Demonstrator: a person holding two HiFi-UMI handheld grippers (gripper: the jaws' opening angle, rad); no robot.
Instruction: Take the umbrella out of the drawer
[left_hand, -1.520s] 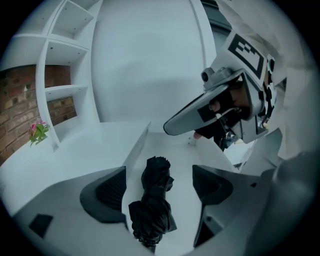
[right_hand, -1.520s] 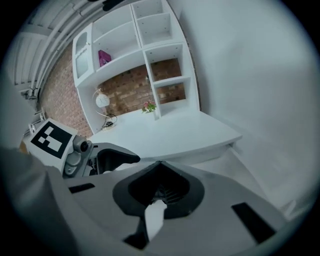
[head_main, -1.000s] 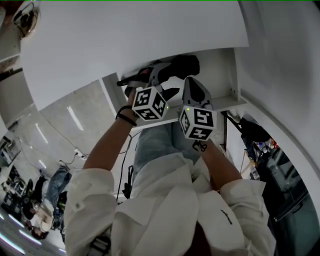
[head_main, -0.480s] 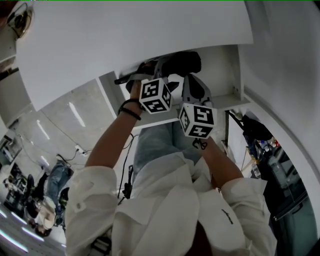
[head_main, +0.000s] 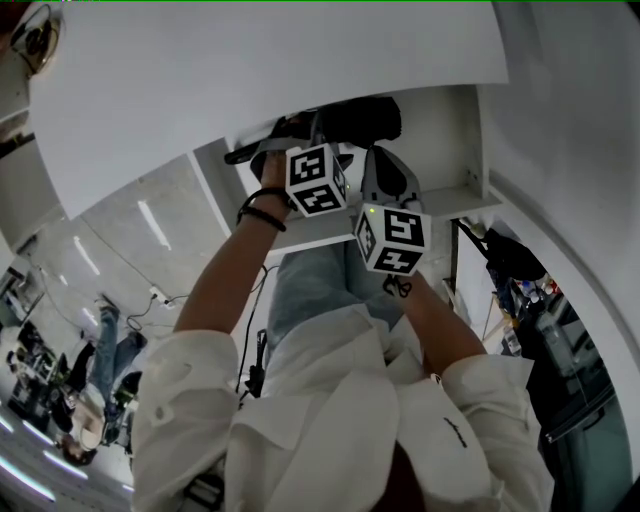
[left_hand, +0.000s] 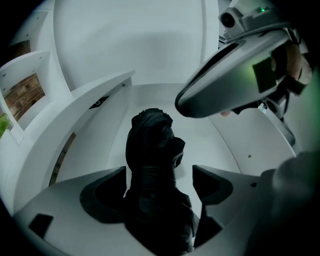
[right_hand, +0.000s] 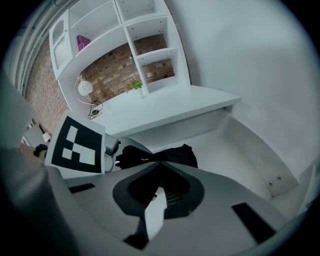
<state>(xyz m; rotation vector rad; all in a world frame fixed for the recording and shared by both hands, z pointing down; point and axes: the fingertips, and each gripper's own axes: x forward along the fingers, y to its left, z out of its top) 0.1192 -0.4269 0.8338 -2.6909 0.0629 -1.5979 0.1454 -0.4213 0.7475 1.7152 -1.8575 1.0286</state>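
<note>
Worn: white long-sleeved shirt (head_main: 330, 420) with a small dark mark (head_main: 452, 432) on the right sleeve, light blue jeans (head_main: 315, 285), and two black bands (head_main: 258, 218) at the left wrist. Held tool one, left gripper (left_hand: 160, 182): pale grey moulded shell, black recessed jaw pads, marker cube (head_main: 318, 180) faced with black-and-white squares. Held tool two, right gripper (right_hand: 158, 167): same grey shell and black pads, second cube (head_main: 392, 238) with a small green light (head_main: 372, 210) at its top edge and a black cord loop (head_main: 400, 290) beneath.

White cubby shelves (right_hand: 125, 30) stand against a brick wall (right_hand: 112, 75), with a green plant (right_hand: 134, 85) on the white worktop (right_hand: 165, 107) below. The pale floor (head_main: 130, 250) reflects strip lights.
</note>
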